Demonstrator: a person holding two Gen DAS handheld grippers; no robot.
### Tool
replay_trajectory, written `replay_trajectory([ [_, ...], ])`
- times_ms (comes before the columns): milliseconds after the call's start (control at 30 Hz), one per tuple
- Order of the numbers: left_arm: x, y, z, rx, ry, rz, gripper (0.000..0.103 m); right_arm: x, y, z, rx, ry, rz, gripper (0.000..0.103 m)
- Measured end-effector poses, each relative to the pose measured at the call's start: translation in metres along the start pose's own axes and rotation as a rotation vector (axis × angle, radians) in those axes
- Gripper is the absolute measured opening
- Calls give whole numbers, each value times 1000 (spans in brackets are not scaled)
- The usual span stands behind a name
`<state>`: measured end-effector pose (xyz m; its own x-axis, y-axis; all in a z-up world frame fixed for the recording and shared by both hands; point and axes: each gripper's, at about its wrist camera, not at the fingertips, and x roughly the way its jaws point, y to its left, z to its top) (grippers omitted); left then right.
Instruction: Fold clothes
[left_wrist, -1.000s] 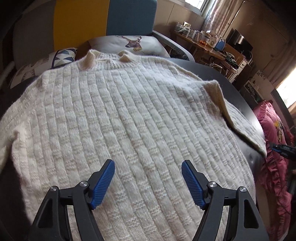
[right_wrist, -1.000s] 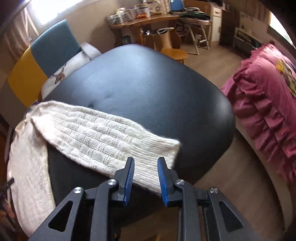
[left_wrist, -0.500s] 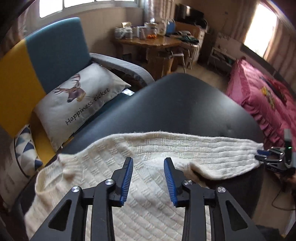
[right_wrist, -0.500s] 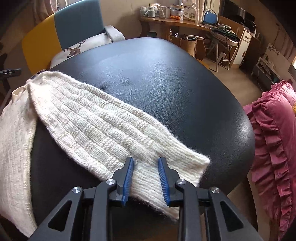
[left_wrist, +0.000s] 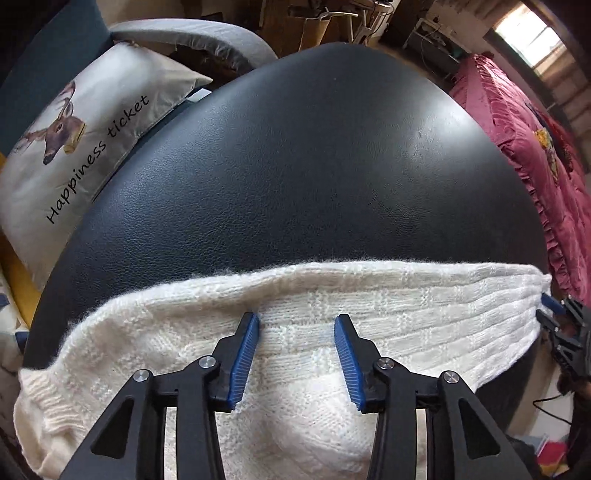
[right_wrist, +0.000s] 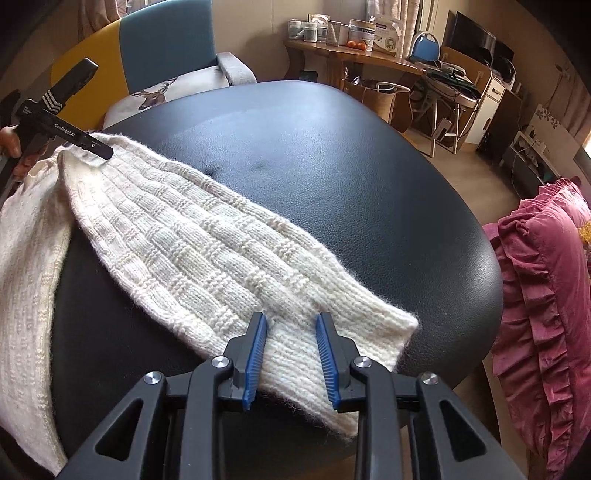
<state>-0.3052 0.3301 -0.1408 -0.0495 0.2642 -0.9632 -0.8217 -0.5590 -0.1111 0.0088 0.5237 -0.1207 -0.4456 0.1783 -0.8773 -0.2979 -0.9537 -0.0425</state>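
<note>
While jars (right_wrist: 306, 30) stand on desk (right_wrist: 369, 61), sweater (right_wrist: 207, 240) covers black table (right_wrist: 369, 184).

Your sweater (right_wrist: 207, 240) lies on the tabletop (right_wrist: 351, 177), its sleeve stretched toward the near edge — your right gripper (right_wrist: 290, 354) stands over the cuff end, your left gripper (left_wrist: 297, 354) over the shoulder end. Behind the tabletop sits an armchair (right_wrist: 166, 44) holding a cushion (left_wrist: 85, 136); a bed (right_wrist: 546, 295) lies to the right.

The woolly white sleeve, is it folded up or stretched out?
Stretched out: the cream knitted sleeve lies flat and straight across the black leather seat.
</note>
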Motion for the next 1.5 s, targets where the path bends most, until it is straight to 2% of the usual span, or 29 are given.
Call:
replay_trajectory([
  [67,0,-12,-7,51,-45,43,32,0,2,1,-14,4,-11,28],
  [100,-1,-18,-10,77,-68,64,13,0,2,1,-21,6,-20,28],
  [200,-5,-21,-17,35,-142,90,9,3,5,8,-47,0,-85,25],
  [267,-7,-22,-21,-2,-185,83,9,6,6,14,-78,-6,-143,18],
  [367,-10,-21,-24,-51,-229,76,9,15,-3,28,-89,-7,-195,17],
  [467,-7,-21,-18,-88,-231,84,10,24,-18,42,-62,0,-213,17],
  [567,-6,-23,-14,-104,-217,70,18,32,-29,50,-43,8,-224,17],
  [600,-6,-24,-13,-106,-210,62,24,34,-34,52,-33,10,-226,17],
  [633,-7,-25,-11,-102,-200,55,28,34,-40,53,-10,12,-219,17],
  [733,-13,-19,-13,-154,-189,37,33,35,-56,57,38,18,-184,18],
  [867,-38,0,-27,-284,-258,-9,34,29,-69,60,86,32,-114,21],
  [933,-51,6,-41,-310,-279,-14,36,13,-73,62,128,-9,-78,21],
  [1067,-69,4,-82,-291,-320,9,37,-20,-45,74,137,-117,73,21],
  [1233,-80,-28,-128,-200,-363,-21,37,-18,38,90,43,-120,239,21],
  [1367,-76,-56,-142,-132,-358,-83,37,-5,85,104,3,-88,220,21],
  [1500,-55,-71,-147,-101,-299,-130,37,30,74,117,28,33,99,21],
])
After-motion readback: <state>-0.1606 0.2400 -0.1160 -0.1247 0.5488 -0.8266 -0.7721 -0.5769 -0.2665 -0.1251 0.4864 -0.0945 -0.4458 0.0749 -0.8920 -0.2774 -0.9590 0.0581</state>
